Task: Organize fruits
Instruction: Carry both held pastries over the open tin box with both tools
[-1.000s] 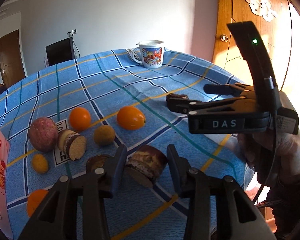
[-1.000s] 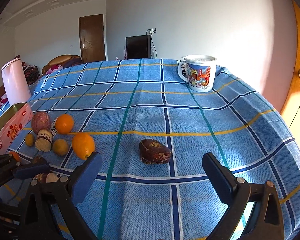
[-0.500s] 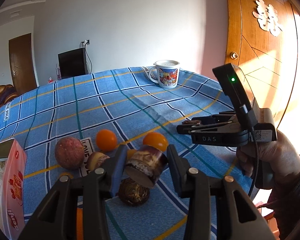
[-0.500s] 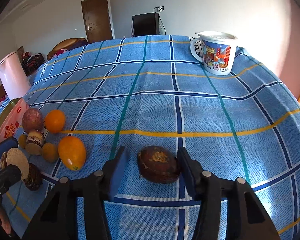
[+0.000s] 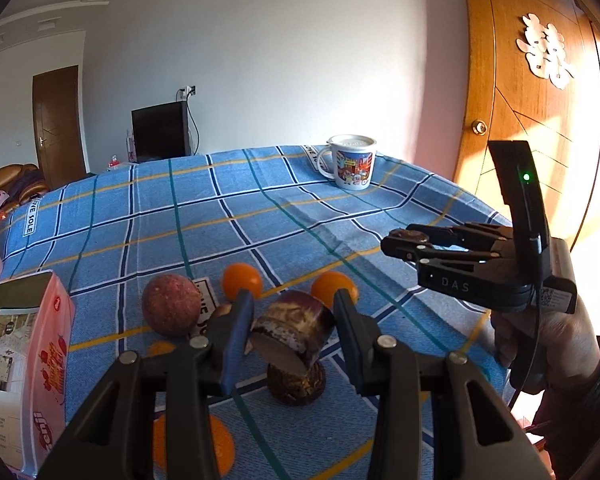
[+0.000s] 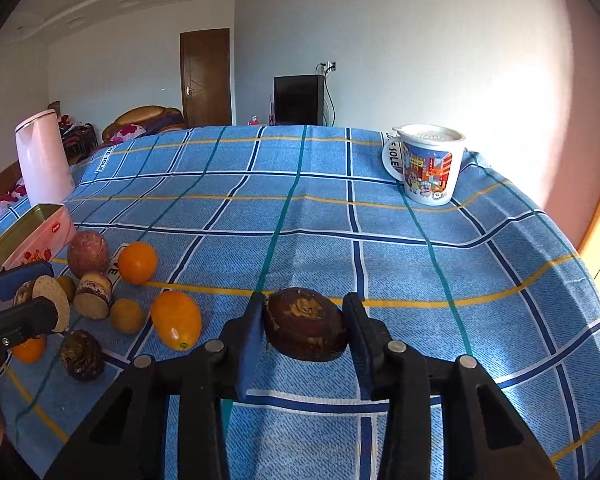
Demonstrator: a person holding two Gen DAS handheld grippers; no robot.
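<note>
Left wrist view: left gripper (image 5: 294,326) clamps a cut brown root chunk (image 5: 292,330) above the blue checked worktop (image 5: 260,216). Right gripper (image 6: 304,330) pinches a dark brown oval fruit (image 6: 306,324), seemingly lifted. The pink tin box (image 5: 24,364) has unclear contents.

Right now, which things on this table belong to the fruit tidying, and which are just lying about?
In the job:
cut brown fruit in left gripper
dark round fruit in right gripper
oranges
pink tin

Lying about:
mug
kettle
</note>
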